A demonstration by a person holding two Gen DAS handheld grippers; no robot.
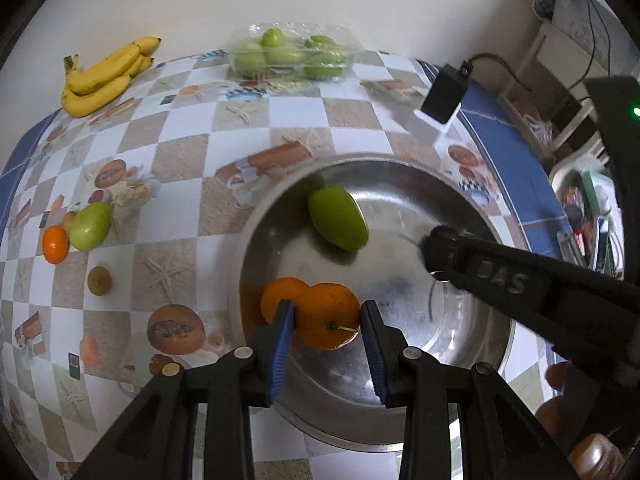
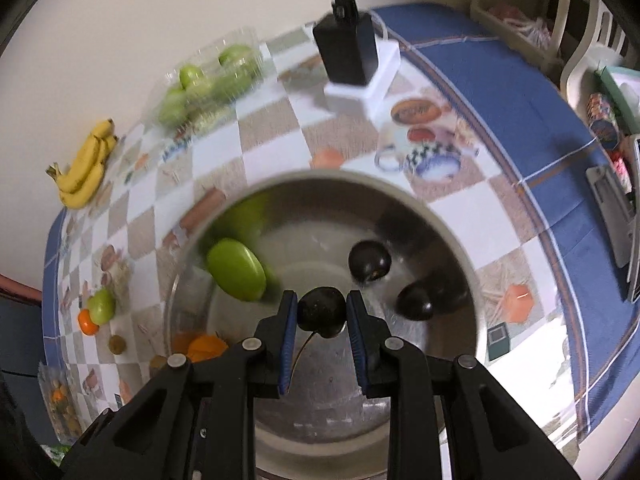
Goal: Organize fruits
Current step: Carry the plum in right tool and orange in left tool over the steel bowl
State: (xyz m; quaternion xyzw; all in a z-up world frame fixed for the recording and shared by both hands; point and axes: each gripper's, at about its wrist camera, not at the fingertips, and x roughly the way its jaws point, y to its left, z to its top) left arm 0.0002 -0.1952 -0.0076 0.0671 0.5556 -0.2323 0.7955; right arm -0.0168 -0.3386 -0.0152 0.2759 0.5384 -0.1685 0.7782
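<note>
you're partway through this one. your left gripper [image 1: 327, 330] is clamped on an orange [image 1: 326, 316] right over the near side of the steel bowl [image 1: 496, 344], and your right gripper [image 2: 321, 314] is pinched tight on a dark plum [image 2: 322, 311] with its stem hanging down, also over the bowl.

already sitting in the bowl: a green fruit [image 1: 338, 222], a second orange [image 1: 280, 298] just beside the one you're holding, and two more dark plums [image 2: 370, 260] on the far right side, seen from the right wrist.

still out on the checkered tablecloth [image 1: 240, 120]: a small orange [image 1: 55, 245] touching a green fruit [image 1: 90, 226], a little brownish fruit [image 1: 99, 281] near them, the bananas [image 1: 106, 76] at the back, and a clear plastic tray of green fruits [image 1: 288, 56] by the wall.

so my guess is you're roughly halfway, with both held fruits about to go in and the loose stuff on the left next.
</note>
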